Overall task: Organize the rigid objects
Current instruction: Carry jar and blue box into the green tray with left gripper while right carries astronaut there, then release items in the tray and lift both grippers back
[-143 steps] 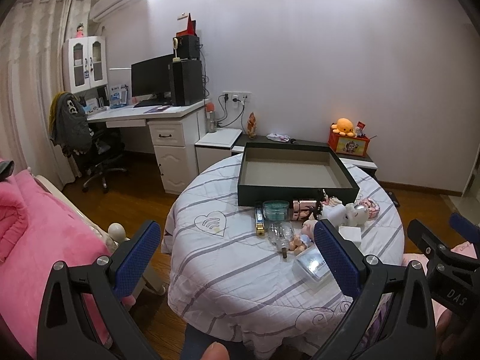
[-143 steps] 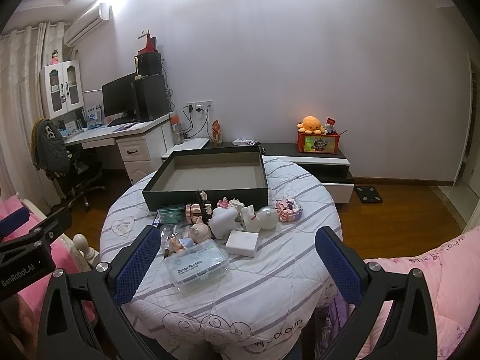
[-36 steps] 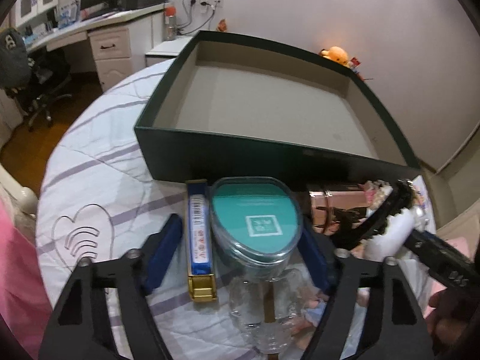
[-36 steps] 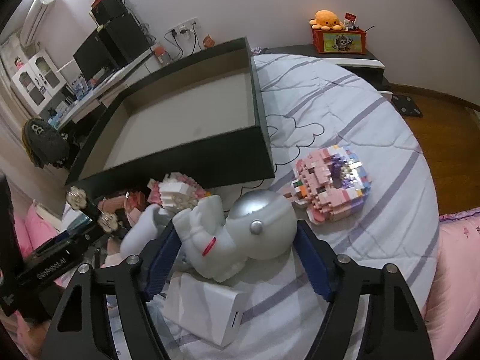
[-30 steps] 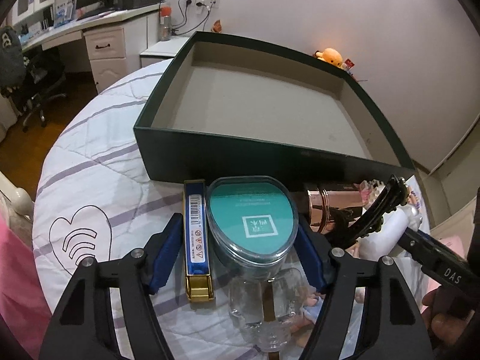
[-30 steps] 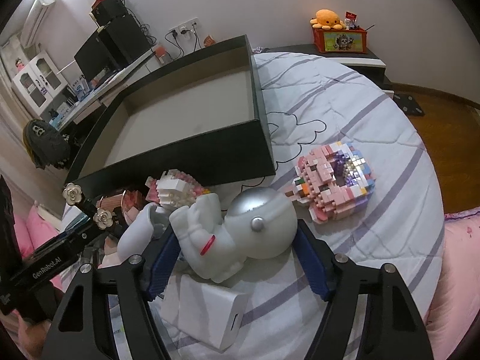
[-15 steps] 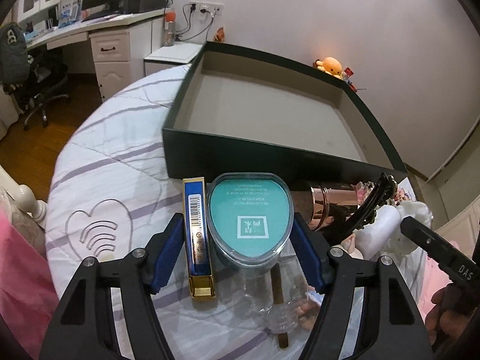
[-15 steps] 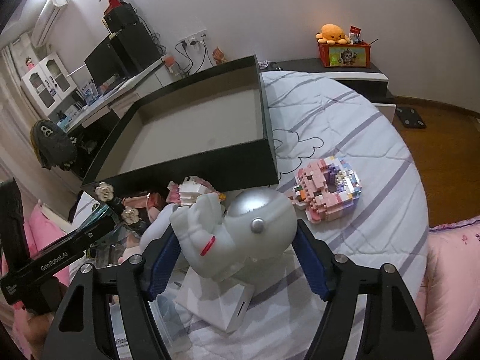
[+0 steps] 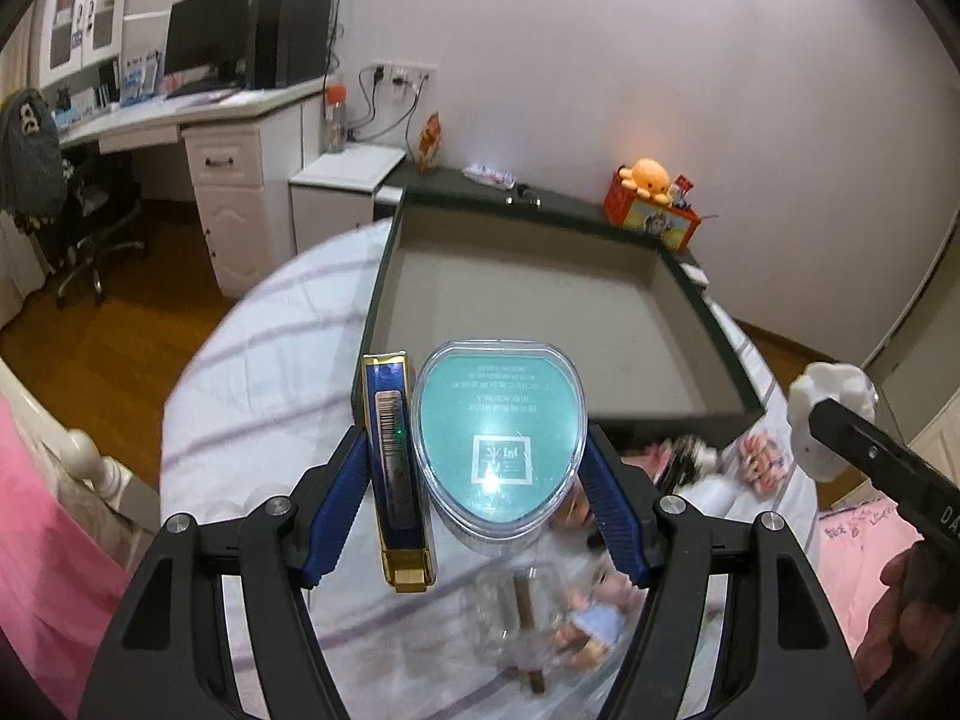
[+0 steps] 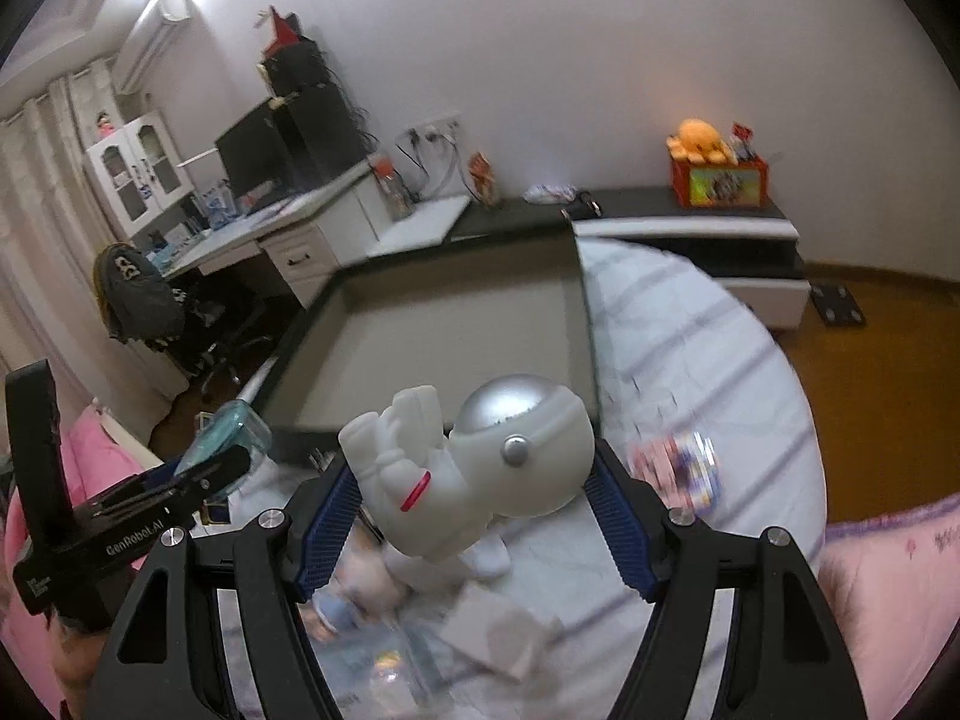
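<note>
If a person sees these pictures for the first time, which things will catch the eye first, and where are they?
The left tool holds a teal-lidded case and a blue box together, lifted in front of the dark tray. The right tool grips a white astronaut above the table clutter. An orange octopus glows on the far cabinet.
</note>
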{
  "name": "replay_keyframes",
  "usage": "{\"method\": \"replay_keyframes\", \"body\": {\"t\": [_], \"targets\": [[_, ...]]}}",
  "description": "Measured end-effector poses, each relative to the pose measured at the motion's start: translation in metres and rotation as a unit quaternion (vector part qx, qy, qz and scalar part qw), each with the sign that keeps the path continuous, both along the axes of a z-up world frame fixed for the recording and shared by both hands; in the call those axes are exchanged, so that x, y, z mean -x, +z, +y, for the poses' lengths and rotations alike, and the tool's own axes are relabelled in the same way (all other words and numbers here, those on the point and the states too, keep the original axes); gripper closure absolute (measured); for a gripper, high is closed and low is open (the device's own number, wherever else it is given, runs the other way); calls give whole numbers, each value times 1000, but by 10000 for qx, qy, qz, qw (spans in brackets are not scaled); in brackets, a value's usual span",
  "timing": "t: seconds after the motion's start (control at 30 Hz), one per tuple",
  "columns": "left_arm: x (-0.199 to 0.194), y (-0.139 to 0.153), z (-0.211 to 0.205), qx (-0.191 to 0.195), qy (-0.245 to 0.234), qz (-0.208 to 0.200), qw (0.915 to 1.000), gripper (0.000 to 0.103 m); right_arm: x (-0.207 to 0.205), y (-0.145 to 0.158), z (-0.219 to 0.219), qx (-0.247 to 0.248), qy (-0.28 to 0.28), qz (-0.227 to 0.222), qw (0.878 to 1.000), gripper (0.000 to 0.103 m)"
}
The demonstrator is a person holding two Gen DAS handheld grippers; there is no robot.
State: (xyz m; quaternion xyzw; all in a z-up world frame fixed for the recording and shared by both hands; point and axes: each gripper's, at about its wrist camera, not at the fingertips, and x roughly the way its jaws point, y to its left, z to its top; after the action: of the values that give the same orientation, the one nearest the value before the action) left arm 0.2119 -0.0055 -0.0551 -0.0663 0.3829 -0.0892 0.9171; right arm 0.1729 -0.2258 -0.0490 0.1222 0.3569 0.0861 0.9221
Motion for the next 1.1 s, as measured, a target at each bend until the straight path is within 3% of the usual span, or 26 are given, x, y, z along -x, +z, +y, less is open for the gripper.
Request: {"method": "replay_keyframes", "body": {"t": [0.2, 0.37, 0.67, 0.87, 1.03, 1.1], "targets": [[-31, 34, -6, -40, 9, -343, 9994, 33, -40, 30, 11, 170, 201, -340, 9991, 29], [-70, 37, -14, -100, -18, -346, 9993, 33, -80, 36, 14, 281, 256, -335, 9987, 29], [-131, -13, -34, -265, -155, 164, 9994, 33, -151, -21, 18, 426, 277, 497, 9975, 29], [-153, -45, -45, -397, -203, 537, 9976, 32, -175, -54, 21, 579, 271, 987, 9931, 29], [-150, -45, -43, -557, -141, 500, 9971, 27, -176, -58, 22, 716, 250, 1082, 9912, 20], [-146, -38, -40, -629, -49, 435, 9971, 17, -172, -55, 20, 656, 250, 1049, 9920, 17]]}}
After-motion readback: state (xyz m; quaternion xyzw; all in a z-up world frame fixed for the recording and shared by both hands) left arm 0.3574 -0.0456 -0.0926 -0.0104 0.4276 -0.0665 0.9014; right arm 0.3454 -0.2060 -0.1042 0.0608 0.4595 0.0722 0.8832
